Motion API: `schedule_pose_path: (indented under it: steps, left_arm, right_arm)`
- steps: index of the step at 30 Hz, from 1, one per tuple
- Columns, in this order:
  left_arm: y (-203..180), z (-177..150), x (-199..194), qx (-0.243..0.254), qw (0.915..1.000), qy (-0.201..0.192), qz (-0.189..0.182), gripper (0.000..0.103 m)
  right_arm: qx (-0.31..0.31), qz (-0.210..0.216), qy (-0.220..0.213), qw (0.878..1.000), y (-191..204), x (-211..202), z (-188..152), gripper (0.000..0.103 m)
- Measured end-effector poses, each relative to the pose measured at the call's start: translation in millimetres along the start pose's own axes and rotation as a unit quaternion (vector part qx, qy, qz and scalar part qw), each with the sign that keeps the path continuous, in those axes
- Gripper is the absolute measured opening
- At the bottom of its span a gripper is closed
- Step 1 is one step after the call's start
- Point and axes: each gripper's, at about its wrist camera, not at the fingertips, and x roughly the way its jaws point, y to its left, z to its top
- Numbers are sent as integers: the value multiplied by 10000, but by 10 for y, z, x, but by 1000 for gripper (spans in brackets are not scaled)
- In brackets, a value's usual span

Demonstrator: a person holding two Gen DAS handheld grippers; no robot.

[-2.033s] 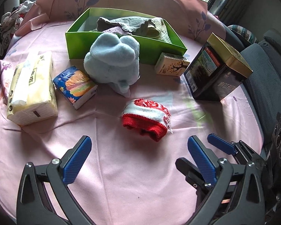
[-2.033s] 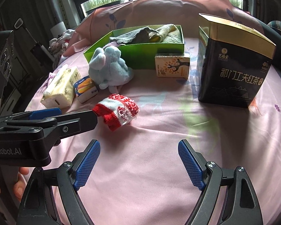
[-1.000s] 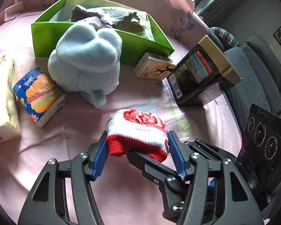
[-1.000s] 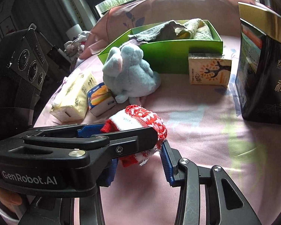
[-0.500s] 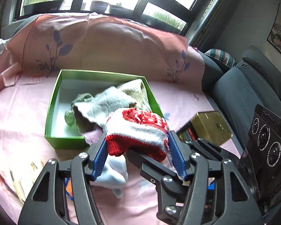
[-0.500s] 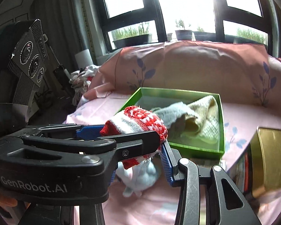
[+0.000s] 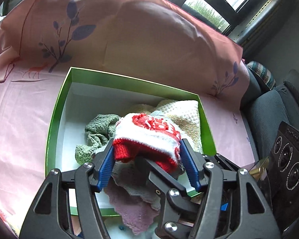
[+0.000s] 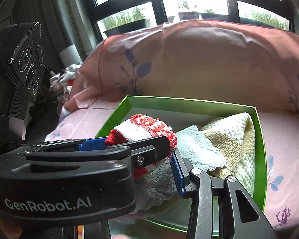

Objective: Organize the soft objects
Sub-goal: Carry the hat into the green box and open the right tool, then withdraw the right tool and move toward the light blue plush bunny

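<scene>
While hanging over the green cardboard box, left gripper flanking the red-and-white knitted hat with both blue pads, jaws just having been widening, hat still sitting between them. Right gripper also clamping on that hat from the side. Lying beneath, inside the box: green crocheted cloth, cream waffle towel, pale blue cloth, pink cloth. Spreading around the box, pink printed sheet.

green box left half bare, knitted cloths crowding right
</scene>
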Motion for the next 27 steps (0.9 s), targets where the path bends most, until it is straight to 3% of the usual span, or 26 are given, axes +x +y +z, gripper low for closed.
schedule_pose_path:
  steps: [4, 6, 8, 10, 14, 16, 23, 27]
  left_arm:
    - [16, -32, 54, -32, 9994, 138, 306, 86]
    - [14, -46, -12, -2, 9991, 122, 414, 94]
    - [15, -60, -121, 39, 9986, 3, 523, 103]
    - [-7, -97, -276, 78, 9981, -124, 594, 102]
    - [-77, -283, -591, 263, 9962, -393, 731, 102]
    - [-131, -429, -744, 442, 9932, -538, 930, 102]
    - [-175, -1196, -1130, 811, 9861, -647, 1296, 102]
    - [-210, -1592, -1253, 857, 9838, -620, 1447, 102]
  right_arm:
    - [-29, -372, 31, 9993, -31, 23, -50, 53]
    - [-4, -443, -47, 9990, -56, -60, -71, 60]
    - [69, -431, -133, 9990, -82, -183, -95, 61]
    - [85, -518, -185, 9985, -71, -314, -130, 62]
    - [19, -748, -229, 9969, 20, -610, -301, 76]
    - [37, -774, -229, 9967, 55, -760, -418, 76]
    - [330, -997, -146, 9944, 101, -1208, -943, 77]
    - [465, -1257, -126, 9909, 129, -1437, -1235, 90]
